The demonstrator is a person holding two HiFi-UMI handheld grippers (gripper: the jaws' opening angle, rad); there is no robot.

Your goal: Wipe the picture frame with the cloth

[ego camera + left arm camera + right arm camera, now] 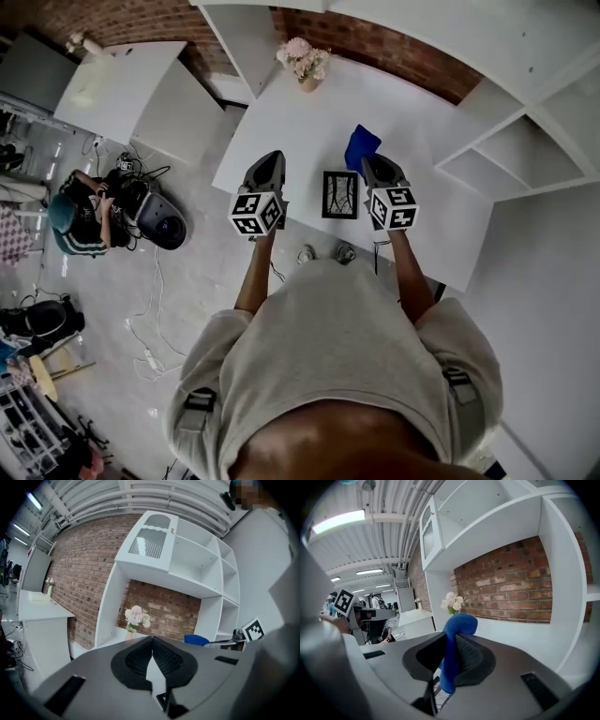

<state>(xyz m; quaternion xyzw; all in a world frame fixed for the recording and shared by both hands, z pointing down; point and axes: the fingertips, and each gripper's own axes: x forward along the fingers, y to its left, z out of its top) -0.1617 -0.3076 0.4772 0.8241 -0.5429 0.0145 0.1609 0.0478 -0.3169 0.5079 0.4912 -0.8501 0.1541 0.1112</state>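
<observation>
Two hand-held grippers hang over the near edge of a white table [309, 122], and between them the picture frame [340, 194], dark-rimmed, appears to lie flat on the tabletop close to that edge. The left gripper [152, 638] is well to the frame's left, its jaws closed tip to tip with nothing between them. The right gripper [451, 641] is just beside the frame's right side, clamped on the blue cloth [457, 625], which bulges out past the jaw tips above the table beyond the frame's far right corner. At the table's far edge, against the brick wall [394, 42], a small vase [307, 82] holds pale pink flowers [302, 54], well apart from frame and cloth. White shelving [525, 141] flanks the table on the right. On the floor to the left a person [80, 216] sits among dark gear and cables [150, 328]
</observation>
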